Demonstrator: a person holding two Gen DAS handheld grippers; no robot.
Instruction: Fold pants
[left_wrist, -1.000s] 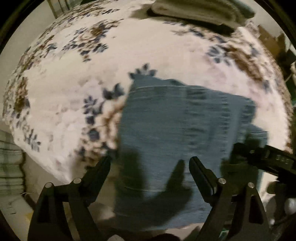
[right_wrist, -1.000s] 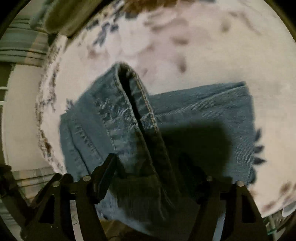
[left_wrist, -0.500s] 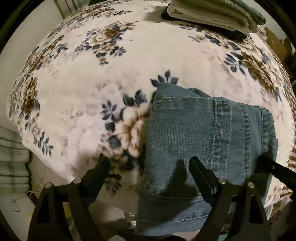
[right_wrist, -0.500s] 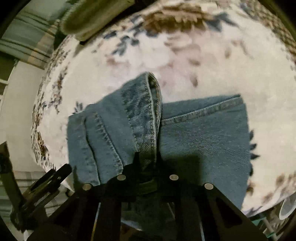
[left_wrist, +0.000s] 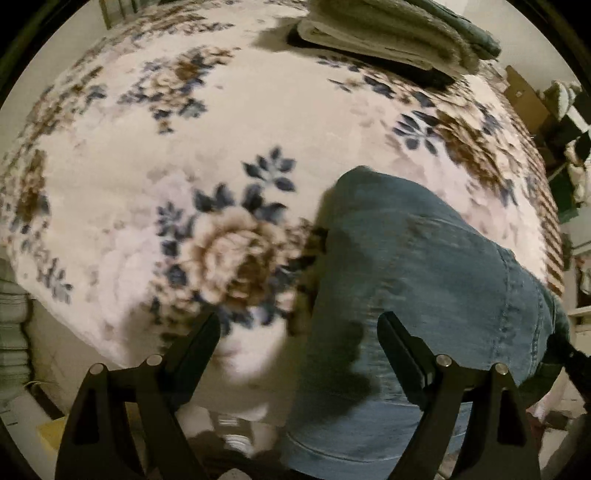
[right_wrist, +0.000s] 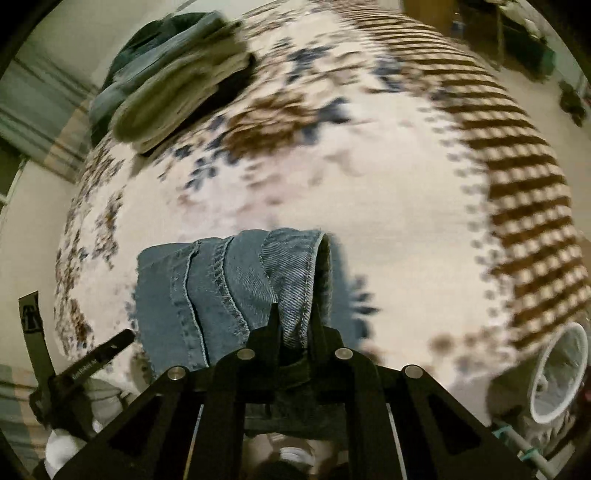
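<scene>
The blue denim pants (left_wrist: 424, 280) lie partly folded on a floral blanket (left_wrist: 221, 147) at the near edge of the bed, bulging upward on the right side. My left gripper (left_wrist: 299, 328) is open and empty, its right finger over the denim's left part. My right gripper (right_wrist: 295, 321) is shut on a thick folded edge of the pants (right_wrist: 295, 273), holding it lifted above the blanket (right_wrist: 388, 192). Part of the left gripper (right_wrist: 92, 360) shows at the lower left of the right wrist view.
A stack of folded clothes (left_wrist: 399, 33) sits at the far side of the bed; it also shows in the right wrist view (right_wrist: 173, 81). A white mesh basket (right_wrist: 561, 373) stands beside the bed at the right. The blanket has a brown striped border (right_wrist: 524, 177).
My right gripper closed on the folded edge of the pants and lifted it, bunching the denim upward. The left gripper stayed open and shifted left relative to the pants.
</scene>
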